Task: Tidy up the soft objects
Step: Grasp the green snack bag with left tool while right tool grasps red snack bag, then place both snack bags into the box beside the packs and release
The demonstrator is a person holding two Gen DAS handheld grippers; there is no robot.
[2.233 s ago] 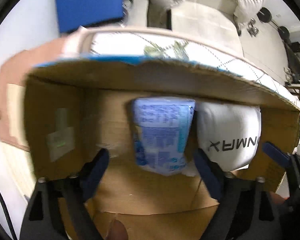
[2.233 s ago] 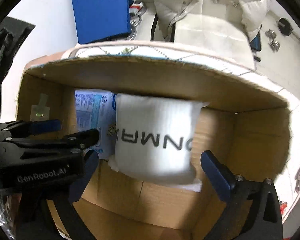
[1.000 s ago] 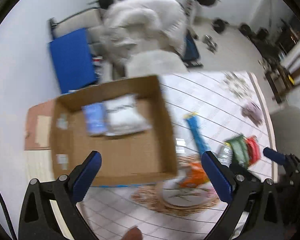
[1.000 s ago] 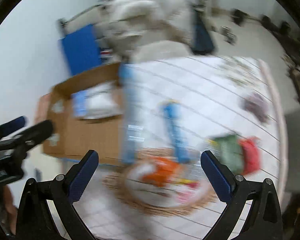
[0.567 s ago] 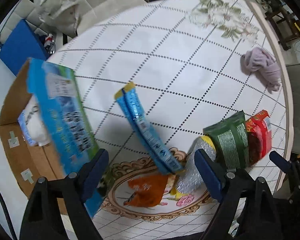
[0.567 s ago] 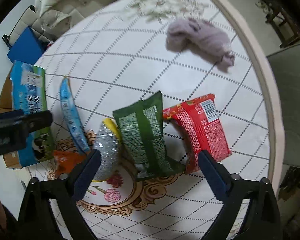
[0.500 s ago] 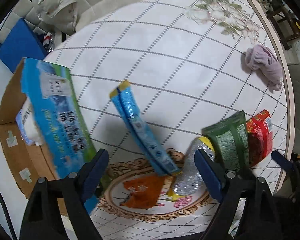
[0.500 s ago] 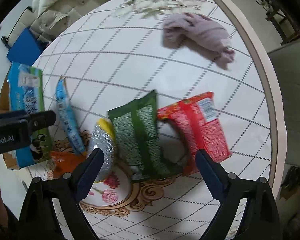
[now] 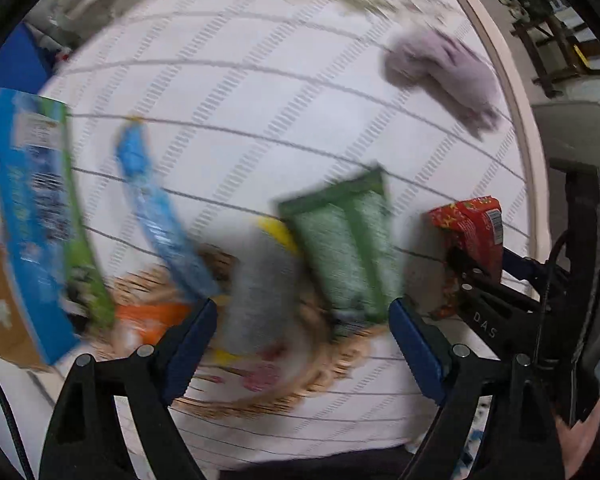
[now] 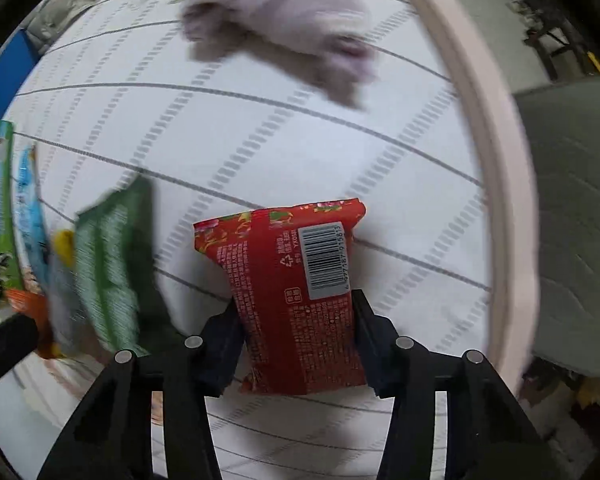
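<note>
My right gripper (image 10: 296,320) is shut on a red snack packet (image 10: 296,280), which it holds just above the round table; the packet also shows in the left wrist view (image 9: 470,228). My left gripper (image 9: 302,320) is open and empty above a silver packet (image 9: 256,296) and a green packet (image 9: 346,252). A long blue packet (image 9: 160,216) and an orange packet (image 9: 152,318) lie to the left. A crumpled lilac cloth (image 10: 284,28) lies at the far right of the table.
The cardboard box with a blue printed flap (image 9: 32,216) stands at the table's left edge. A woven placemat (image 9: 300,368) lies under the packets. The pink table rim (image 10: 496,184) curves on the right, with a grey chair (image 10: 576,220) beyond it.
Both grippers came out of the box and swung right over the table. My right gripper dropped onto the red packet and closed on it. My left gripper lowered toward the packets.
</note>
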